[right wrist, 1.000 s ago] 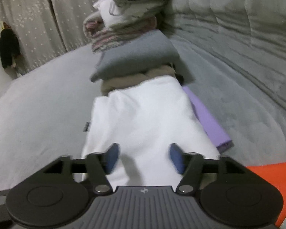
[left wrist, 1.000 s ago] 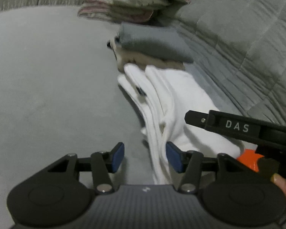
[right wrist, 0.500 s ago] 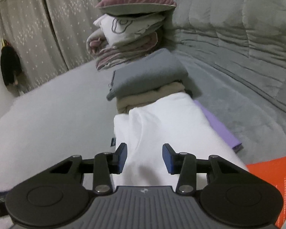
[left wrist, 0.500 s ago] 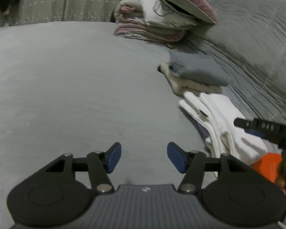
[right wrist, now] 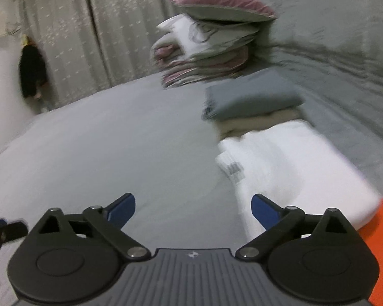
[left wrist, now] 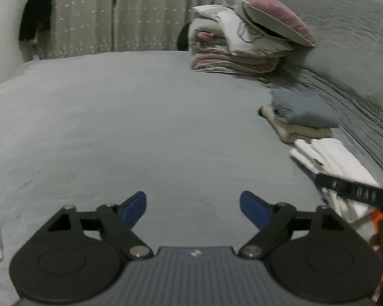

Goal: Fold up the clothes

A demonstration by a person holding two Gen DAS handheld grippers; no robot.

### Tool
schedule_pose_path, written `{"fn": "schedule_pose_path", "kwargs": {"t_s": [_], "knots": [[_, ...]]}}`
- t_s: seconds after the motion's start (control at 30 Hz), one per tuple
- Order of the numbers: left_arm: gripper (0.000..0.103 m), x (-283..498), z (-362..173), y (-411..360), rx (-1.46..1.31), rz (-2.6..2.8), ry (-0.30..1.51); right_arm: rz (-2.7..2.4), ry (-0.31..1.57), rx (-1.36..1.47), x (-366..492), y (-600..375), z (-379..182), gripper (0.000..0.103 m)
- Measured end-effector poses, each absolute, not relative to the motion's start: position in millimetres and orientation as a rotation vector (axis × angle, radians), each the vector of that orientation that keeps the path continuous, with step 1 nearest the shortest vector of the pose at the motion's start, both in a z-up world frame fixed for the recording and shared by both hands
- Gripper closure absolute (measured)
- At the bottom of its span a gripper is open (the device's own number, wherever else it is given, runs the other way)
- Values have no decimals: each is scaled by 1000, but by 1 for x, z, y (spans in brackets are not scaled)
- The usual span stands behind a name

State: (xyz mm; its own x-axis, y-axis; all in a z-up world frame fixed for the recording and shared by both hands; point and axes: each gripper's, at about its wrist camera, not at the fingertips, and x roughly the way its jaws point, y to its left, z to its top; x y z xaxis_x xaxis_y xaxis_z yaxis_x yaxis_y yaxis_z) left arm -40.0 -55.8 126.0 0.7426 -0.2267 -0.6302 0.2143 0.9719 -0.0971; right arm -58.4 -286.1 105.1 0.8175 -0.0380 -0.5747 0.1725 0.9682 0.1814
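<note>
A folded white garment [right wrist: 293, 163] lies on the grey bed at the right, in front of a folded grey piece [right wrist: 250, 97] stacked on a beige one [right wrist: 258, 122]. In the left wrist view the same white garment [left wrist: 337, 158], grey piece [left wrist: 303, 107] and beige piece [left wrist: 293, 132] sit at the right edge. My left gripper [left wrist: 192, 205] hangs over bare bedspread, jaws opening, nothing between them. My right gripper [right wrist: 192, 207] is just left of the white garment, jaws opening wide, nothing between them. The right gripper's finger [left wrist: 355, 191] crosses the left view.
A stack of pillows and bedding [left wrist: 245, 38] stands at the back, a grey quilt [left wrist: 349, 58] heaped on the right. Curtains [left wrist: 120, 12] and a dark hanging item [left wrist: 35, 20] lie behind. An orange object [right wrist: 380, 242] sits at the right edge. Broad grey bedspread [left wrist: 130, 127] spreads left.
Both grippers drew back and to the left from the white garment and let go of it. Their jaws spread wide. The white garment stays folded on the bed.
</note>
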Motion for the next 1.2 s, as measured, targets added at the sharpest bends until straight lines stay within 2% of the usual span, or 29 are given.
{"fn": "schedule_pose_path", "kwargs": {"t_s": [0.2,0.4,0.87,1.07,1.2], "knots": [[0,-30,100,-16,-44,-170,722,-82,649,102,-41,-227,90,0],[0,-12,72,13,-58,-131,763,-104,729,-16,-18,-187,65,0],[0,2,61,19,-81,-86,789,-165,794,47,-2,-178,50,0],[0,1,58,4,-61,-111,786,-253,751,135,-10,-192,64,0],[0,0,57,1,-54,-103,791,-248,807,185,-7,-198,63,0]]}}
